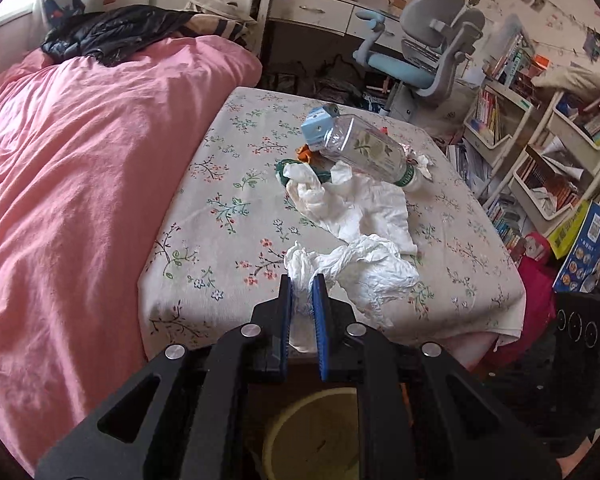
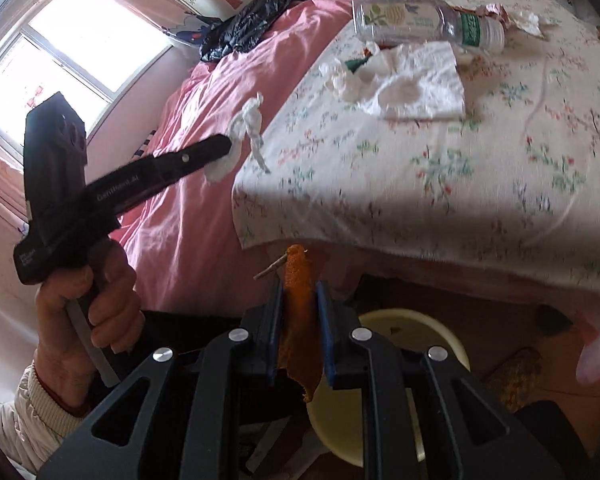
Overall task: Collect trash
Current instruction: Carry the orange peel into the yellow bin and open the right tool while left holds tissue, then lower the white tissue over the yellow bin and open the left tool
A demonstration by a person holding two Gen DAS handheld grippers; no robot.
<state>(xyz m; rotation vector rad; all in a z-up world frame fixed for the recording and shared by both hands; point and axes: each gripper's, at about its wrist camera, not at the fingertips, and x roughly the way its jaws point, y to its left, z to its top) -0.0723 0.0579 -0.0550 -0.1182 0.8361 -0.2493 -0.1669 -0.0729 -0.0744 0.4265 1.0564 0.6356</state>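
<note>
The crumpled white tissue (image 1: 300, 276) is being pinched between the blue pads of the left gripper (image 1: 302, 280), jaws narrowed on it; seen from the right wrist camera, the same tissue (image 2: 242, 136) is hanging off the gripper's tip, just beside the near left corner of the floral sheet (image 2: 440, 184). The orange peel (image 2: 299, 312) is being clamped upright between the pads of the right gripper (image 2: 299, 286), jaws narrowed on it, with its lower end trailing over the pale yellow bin (image 2: 412, 328). That bin (image 1: 316, 432) is sitting below the near edge of the bed. Further out on the floral sheet (image 1: 220, 208), a flattened white napkin (image 1: 360, 208) is lying in the middle, and a clear plastic bottle (image 1: 368, 148) is resting on its side at the far end, touching a blue carton (image 1: 318, 124). The pink duvet (image 1: 80, 180) is covering the bed's left side. A grey desk chair (image 1: 432, 48) is standing far right.
</note>
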